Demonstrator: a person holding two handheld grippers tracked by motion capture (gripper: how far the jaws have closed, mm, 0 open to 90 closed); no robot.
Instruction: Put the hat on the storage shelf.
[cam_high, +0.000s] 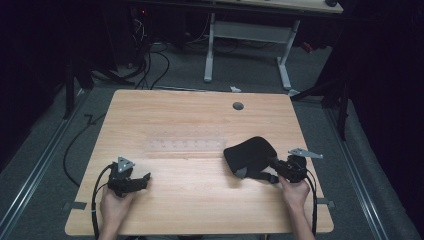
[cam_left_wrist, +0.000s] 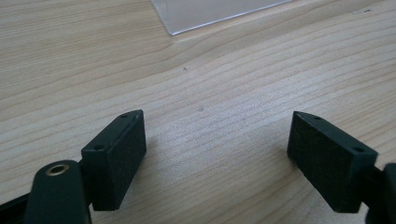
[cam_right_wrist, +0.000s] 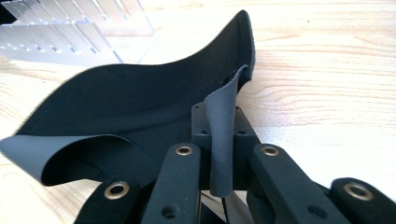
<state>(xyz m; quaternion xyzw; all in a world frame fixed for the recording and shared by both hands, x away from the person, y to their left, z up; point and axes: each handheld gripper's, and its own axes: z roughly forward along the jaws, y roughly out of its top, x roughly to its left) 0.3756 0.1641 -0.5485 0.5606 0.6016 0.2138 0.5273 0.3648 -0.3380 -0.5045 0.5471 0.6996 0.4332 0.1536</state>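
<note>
High view: a black cloth (cam_high: 250, 152) lies right of centre on the wooden table (cam_high: 195, 200), its long axis running from near left to far right, beside a clear plastic rack (cam_high: 184, 146) at centre. The right gripper (cam_high: 276, 167) grips the cloth's near right edge; the left gripper (cam_high: 145, 179) rests at near left, well apart.

Left gripper view: jaws spread wide over bare wood; a corner of the clear rack (cam_left_wrist: 215, 11) lies beyond.

Right gripper view: jaws clamped on a fold of the cloth (cam_right_wrist: 140, 102), which curls upward at its edges. No writing is legible.
</note>
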